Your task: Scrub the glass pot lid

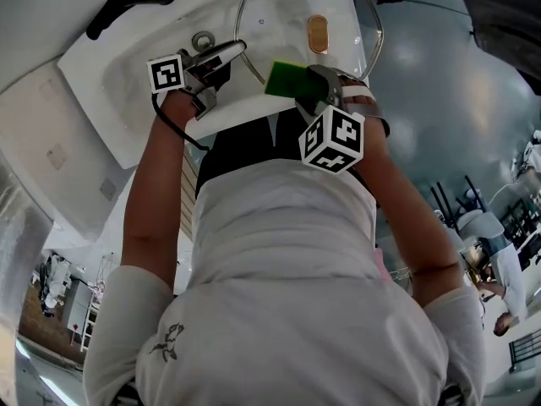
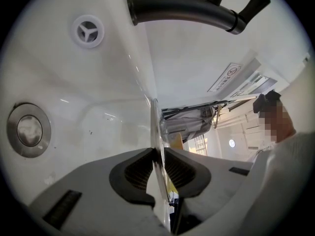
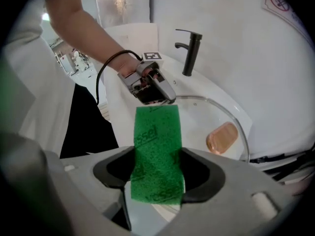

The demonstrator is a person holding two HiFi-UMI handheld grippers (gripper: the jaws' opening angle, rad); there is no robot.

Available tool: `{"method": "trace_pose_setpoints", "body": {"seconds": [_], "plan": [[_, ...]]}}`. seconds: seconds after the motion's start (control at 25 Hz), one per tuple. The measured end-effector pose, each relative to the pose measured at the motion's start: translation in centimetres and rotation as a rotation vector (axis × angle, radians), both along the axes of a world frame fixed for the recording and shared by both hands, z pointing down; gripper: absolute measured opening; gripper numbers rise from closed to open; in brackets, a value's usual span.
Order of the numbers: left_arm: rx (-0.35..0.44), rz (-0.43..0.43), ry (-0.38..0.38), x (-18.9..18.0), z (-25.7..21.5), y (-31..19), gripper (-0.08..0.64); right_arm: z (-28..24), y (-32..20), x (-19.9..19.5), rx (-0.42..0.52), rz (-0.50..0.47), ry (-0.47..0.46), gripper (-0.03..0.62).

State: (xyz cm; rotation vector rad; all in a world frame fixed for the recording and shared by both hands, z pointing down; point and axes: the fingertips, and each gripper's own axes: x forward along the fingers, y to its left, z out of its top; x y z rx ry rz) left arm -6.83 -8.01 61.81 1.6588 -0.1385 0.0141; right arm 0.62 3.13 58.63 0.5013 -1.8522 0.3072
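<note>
Left gripper is clamping the rim of the glass pot lid, its jaws narrowed onto the thin edge. It is holding the lid over the white sink basin, near the black faucet. Right gripper is gripping a green scouring pad, whose long axis is running forward out of the jaws toward the lid's near rim, just beside the left gripper's hold. The lid's amber knob is lying ahead and to the right of the pad, so most of the glass face is extending that way. Whether the pad is touching the glass cannot be told. Open room for strokes is probably lying across the face toward the far rim, with the left gripper bounding the near-left side.
</note>
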Motion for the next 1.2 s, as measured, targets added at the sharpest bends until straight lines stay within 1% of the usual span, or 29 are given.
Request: {"method": "trace_pose_setpoints", "body": {"seconds": [0.16, 0.28, 0.44, 0.52, 0.64, 0.8, 0.88, 1.0, 1.12, 1.2], "plan": [[-0.009, -0.005, 0.005, 0.1, 0.0, 0.1, 0.072, 0.6, 2.5, 3.5, -0.055, 0.028, 0.028, 0.285], [-0.016, -0.011, 0.007, 0.0, 0.0, 0.0, 0.072, 1.0, 3.7, 6.0, -0.077, 0.067, 0.043, 0.285], [-0.033, -0.026, 0.011, 0.1, -0.1, 0.0, 0.074, 1.5, 4.7, 9.4, -0.106, 0.143, 0.068, 0.285], [-0.041, -0.03, 0.003, 0.1, -0.1, 0.1, 0.074, 1.1, 4.8, 10.6, -0.113, 0.19, 0.055, 0.285], [-0.033, -0.029, -0.012, 0.0, 0.0, 0.1, 0.078, -0.2, 3.5, 11.0, -0.077, 0.252, -0.001, 0.287], [-0.002, -0.03, -0.036, 0.0, 0.1, 0.0, 0.097, -1.9, 1.8, 10.5, -0.016, 0.288, -0.078, 0.288], [0.0, -0.052, -0.032, 0.0, -0.1, -0.2, 0.126, -2.6, 1.3, 10.3, 0.004, 0.295, -0.104, 0.288], [0.015, -0.077, -0.025, 0.2, -0.6, -0.6, 0.194, -3.4, 0.7, 10.4, 0.031, 0.297, -0.135, 0.288], [0.032, -0.093, -0.064, -0.2, -0.3, -0.8, 0.218, -4.2, 0.4, 10.3, 0.047, 0.294, -0.166, 0.288], [0.058, -0.137, -0.096, -1.2, -0.1, -1.4, 0.222, -4.8, 0.2, 10.1, 0.055, 0.288, -0.19, 0.288]]}}
